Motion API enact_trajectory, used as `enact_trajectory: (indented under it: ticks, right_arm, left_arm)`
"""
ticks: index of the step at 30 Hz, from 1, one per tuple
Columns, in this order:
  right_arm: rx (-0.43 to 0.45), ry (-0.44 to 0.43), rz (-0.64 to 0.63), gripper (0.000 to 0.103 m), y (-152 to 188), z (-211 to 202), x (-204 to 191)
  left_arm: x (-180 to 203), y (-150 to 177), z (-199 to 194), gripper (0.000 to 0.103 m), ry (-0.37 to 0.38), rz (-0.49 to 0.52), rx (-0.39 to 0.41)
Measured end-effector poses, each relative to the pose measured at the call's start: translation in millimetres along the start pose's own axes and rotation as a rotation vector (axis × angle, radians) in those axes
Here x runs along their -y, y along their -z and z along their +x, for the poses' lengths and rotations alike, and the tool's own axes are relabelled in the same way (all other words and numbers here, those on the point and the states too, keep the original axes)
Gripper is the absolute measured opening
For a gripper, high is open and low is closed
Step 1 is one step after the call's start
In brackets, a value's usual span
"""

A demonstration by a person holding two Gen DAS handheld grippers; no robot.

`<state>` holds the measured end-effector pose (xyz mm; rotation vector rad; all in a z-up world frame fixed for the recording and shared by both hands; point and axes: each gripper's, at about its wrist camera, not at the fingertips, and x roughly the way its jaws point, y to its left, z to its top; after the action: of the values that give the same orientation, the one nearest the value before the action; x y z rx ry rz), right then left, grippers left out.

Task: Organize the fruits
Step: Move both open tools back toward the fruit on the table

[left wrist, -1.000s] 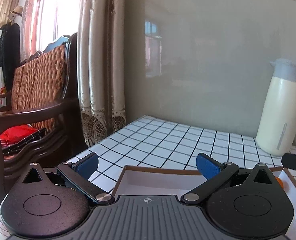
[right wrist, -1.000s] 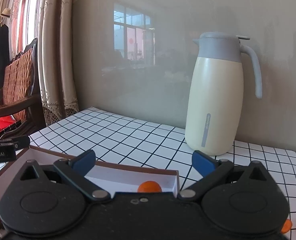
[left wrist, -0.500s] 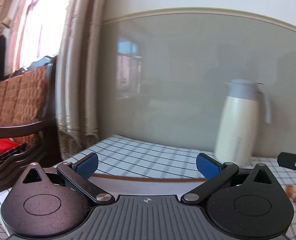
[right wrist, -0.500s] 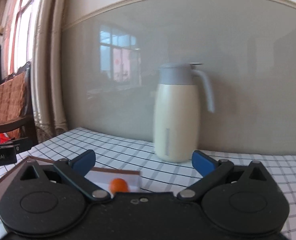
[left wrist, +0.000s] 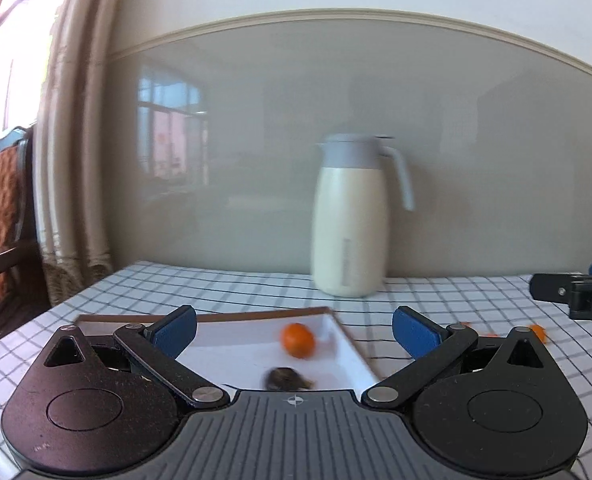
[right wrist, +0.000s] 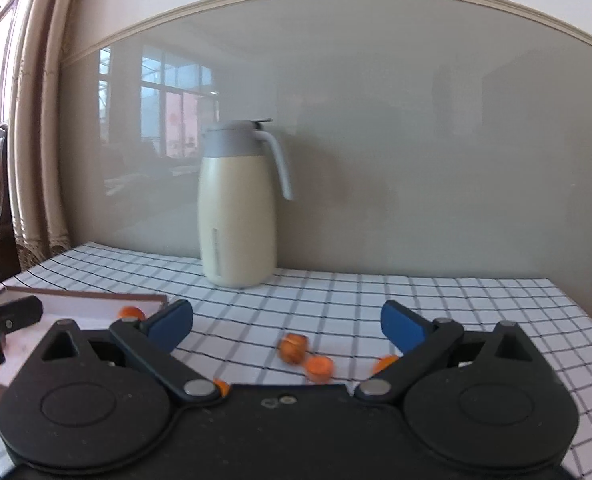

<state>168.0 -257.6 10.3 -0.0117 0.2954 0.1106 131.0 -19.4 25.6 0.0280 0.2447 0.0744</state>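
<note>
Holding an orange fruit (left wrist: 297, 340) and a dark fruit (left wrist: 286, 378), white tray (left wrist: 351, 354); both hand-held grippers spread, empty.

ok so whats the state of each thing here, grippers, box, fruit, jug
left gripper: open, empty, over the box
right gripper: open, empty, over the loose fruit
box: open-topped, on the table
orange fruit: inside the box
dark fruit: inside the box
loose orange fruits: on the tablecloth, outside the box
jug: upright, lid on

Cream jug (left wrist: 349, 220) upright on checked tablecloth (right wrist: 335, 296).
</note>
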Motion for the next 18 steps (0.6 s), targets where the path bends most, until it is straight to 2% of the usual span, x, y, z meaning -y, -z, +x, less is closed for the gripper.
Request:
enact_trajectory:
  ticks: [8, 11, 14, 16, 18]
  right_arm:
    - [-0.026, 0.018, -0.037, 0.079, 11, -7, 19]
    - [-0.053, 0.006, -0.029, 0.068, 13, -6, 28]
    - [-0.067, 0.000, -0.034, 0.061, 14, -4, 34]
    - [-0.070, -0.005, -0.040, 0.060, 15, -4, 36]
    - [-0.078, -0.015, -0.043, 0.059, 16, 0, 37]
  left_arm:
    - [47, 6, 2, 0.103, 0.083, 0.063, -0.017]
    - [63, 8, 2, 0.102, 0.102, 0.082, -0.024]
    - [74, 10, 3, 0.080, 0.113, 0.097, -0.043]
    - [80, 13, 7, 0.078, 0.125, 0.100, -0.066]
    - [86, 14, 11, 0.069, 0.137, 0.113, -0.084]
